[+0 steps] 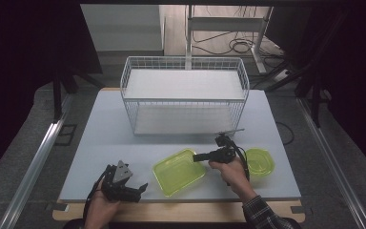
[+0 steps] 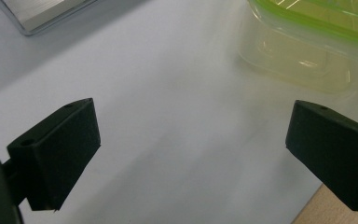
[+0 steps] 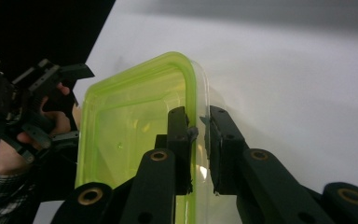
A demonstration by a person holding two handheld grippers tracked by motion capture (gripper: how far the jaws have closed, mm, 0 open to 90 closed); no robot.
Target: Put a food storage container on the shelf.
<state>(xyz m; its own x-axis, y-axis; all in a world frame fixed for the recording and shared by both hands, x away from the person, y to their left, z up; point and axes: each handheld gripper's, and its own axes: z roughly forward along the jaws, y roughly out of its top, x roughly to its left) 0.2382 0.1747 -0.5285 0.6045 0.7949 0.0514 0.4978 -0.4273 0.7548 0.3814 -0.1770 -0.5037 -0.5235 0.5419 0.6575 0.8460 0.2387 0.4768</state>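
Observation:
A yellow-green clear plastic container (image 1: 178, 171) sits lidless near the table's front edge. My right gripper (image 1: 196, 157) reaches it from the right and is shut on its right wall. In the right gripper view one jaw is inside the container (image 3: 130, 121) and the other outside, with my right gripper (image 3: 199, 126) pinching the rim. My left gripper (image 1: 140, 192) rests at the front left, a short way from the container, pointing toward it. Its jaws stand wide apart in the left gripper view, my left gripper (image 2: 191, 126) holding nothing, with the container (image 2: 307, 51) beyond at the upper right.
A matching green lid (image 1: 259, 162) lies flat to the right of my right hand. A white two-level wire basket (image 1: 183, 95) stands at the back middle of the white table (image 1: 105, 138). The table's wooden front edge (image 2: 335, 205) is close to my left gripper.

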